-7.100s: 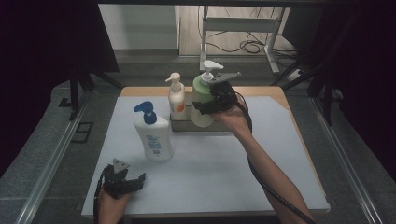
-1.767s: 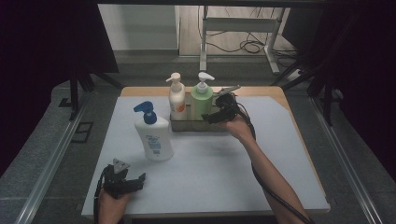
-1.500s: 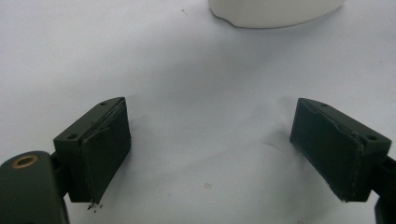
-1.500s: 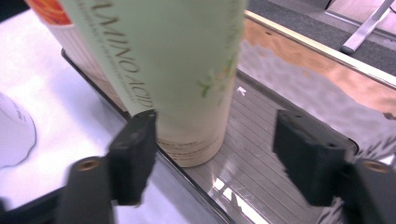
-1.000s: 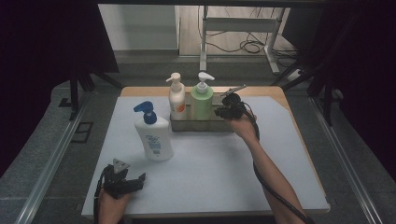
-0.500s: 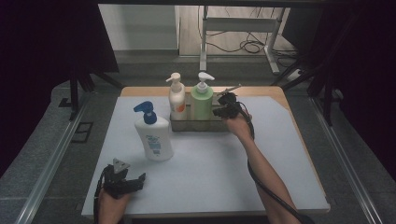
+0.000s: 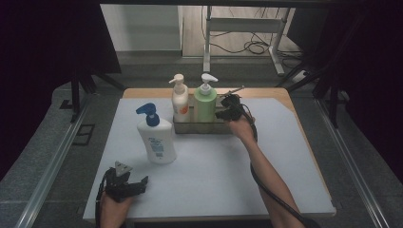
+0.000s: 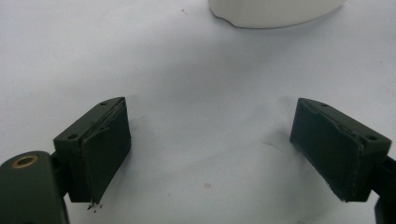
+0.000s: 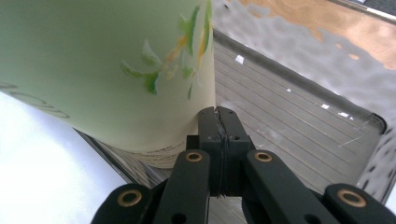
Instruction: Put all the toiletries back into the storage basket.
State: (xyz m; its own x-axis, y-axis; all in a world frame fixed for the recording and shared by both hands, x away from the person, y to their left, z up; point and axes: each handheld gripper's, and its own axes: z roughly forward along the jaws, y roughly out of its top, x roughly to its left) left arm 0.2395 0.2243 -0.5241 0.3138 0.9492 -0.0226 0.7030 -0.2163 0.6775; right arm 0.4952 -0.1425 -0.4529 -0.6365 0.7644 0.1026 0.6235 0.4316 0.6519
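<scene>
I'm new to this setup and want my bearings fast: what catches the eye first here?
Three pump bottles: a green bottle and a cream bottle upright in a clear tray at the table's far edge, a white bottle with a blue pump alone nearer. The right gripper sits shut beside the green bottle; the left gripper rests open near the front edge.

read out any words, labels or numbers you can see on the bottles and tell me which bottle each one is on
No text can be read.
White bottle with blue pump: blue label print, too small to read.
Green bottle: leaf drawing and grey letters at the picture's edge, cut off and unreadable.
Cream bottle: orange mark, too blurred to read.
</scene>
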